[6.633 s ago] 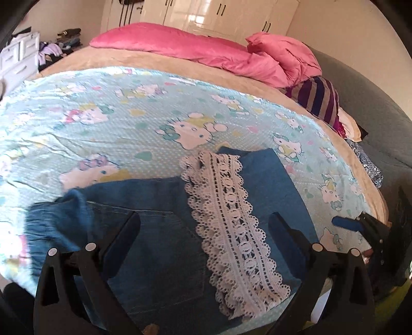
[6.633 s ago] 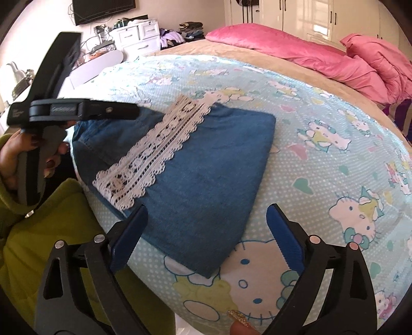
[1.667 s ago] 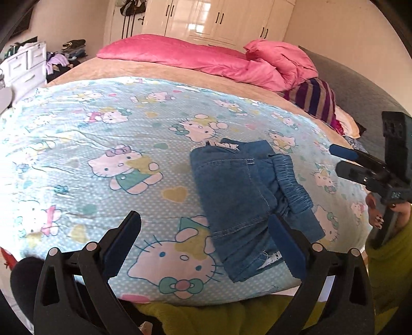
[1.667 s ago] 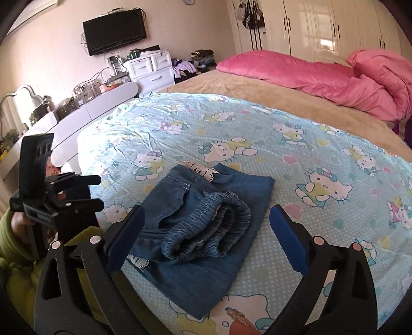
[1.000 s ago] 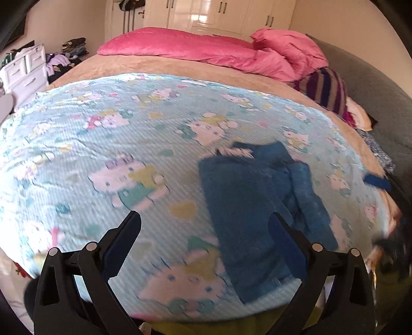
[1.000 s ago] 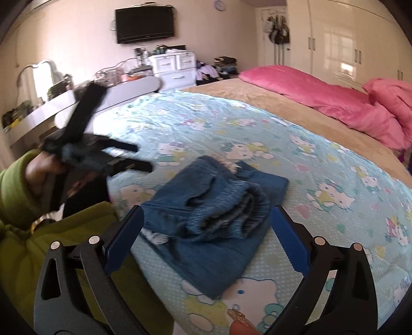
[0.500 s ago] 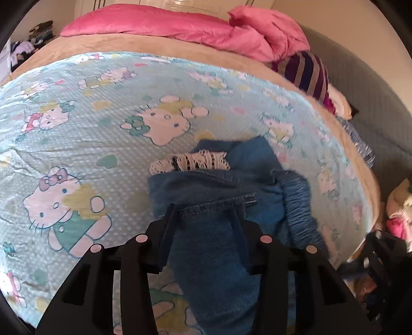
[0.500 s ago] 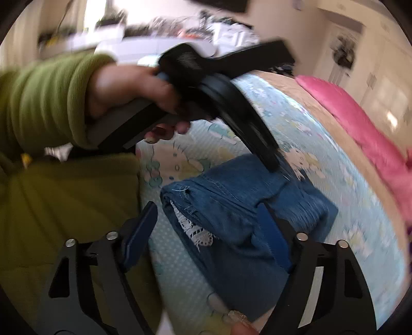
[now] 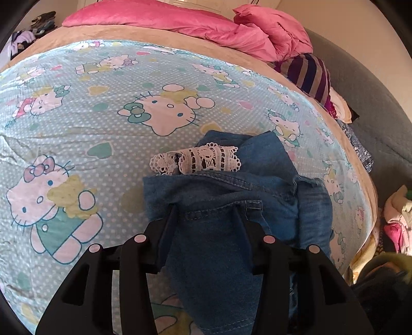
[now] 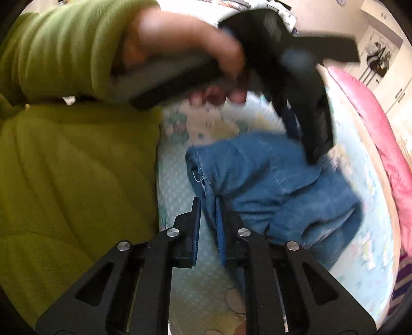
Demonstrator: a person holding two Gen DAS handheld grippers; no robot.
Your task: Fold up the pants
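Observation:
The blue denim pants (image 9: 226, 206) lie folded in a thick bundle on the Hello Kitty sheet, with a strip of white lace trim (image 9: 200, 159) poking out at the far side. My left gripper (image 9: 206, 208) is closed on the top denim layer near a seam. In the right wrist view the pants (image 10: 270, 185) sit at the bed's near edge, and my right gripper (image 10: 208, 203) is shut on a denim edge. The left gripper also shows in the right wrist view (image 10: 309, 116), blurred, held by a hand in a green sleeve.
The light-blue Hello Kitty sheet (image 9: 77, 116) covers the bed. A pink duvet (image 9: 180, 20) and a striped cushion (image 9: 309, 74) lie at the far side. A grey sofa (image 9: 373, 103) stands on the right. The person's green clothing (image 10: 64, 180) fills the left of the right wrist view.
Both grippers moved in from open above the bed and closed on the bundle. The bundle's top layer is pulled up and more rumpled than before.

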